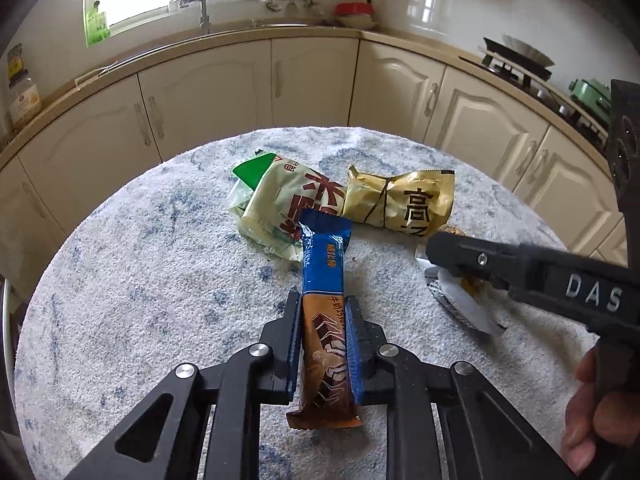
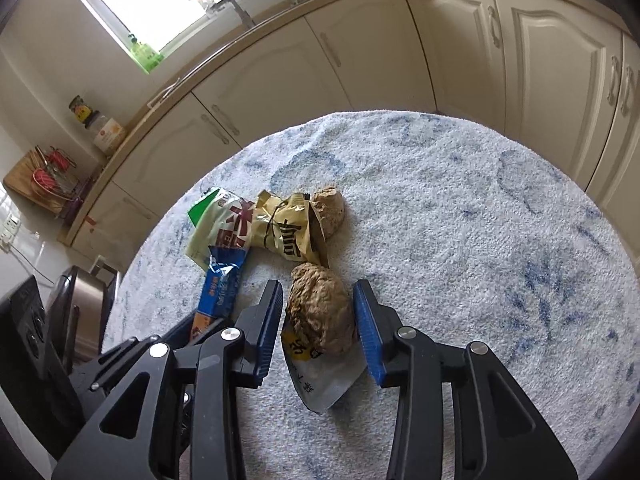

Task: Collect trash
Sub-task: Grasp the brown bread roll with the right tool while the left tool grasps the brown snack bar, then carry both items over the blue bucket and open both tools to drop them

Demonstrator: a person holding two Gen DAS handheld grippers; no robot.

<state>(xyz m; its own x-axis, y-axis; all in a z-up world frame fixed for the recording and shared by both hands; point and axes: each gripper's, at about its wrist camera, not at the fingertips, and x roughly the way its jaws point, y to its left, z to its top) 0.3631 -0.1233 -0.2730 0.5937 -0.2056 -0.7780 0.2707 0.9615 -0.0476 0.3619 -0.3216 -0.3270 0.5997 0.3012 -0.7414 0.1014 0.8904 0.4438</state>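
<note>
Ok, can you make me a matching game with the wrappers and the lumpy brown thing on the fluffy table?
Things:
1. blue and brown snack bar wrapper
2. crinkled gold wrapper
3. lumpy brown bread roll
4. pale green and white bag

Places:
A. lying on a white packet, between the right gripper fingers
B. far left of the pile
C. pinched in the left gripper
D. beside a second roll

Pairs: 1-C, 2-D, 3-A, 4-B

Glossy plastic blue wrapper (image 1: 325, 264), fuzzy cloth table cover (image 1: 140, 280), matt black tongs (image 1: 323, 312)
</note>
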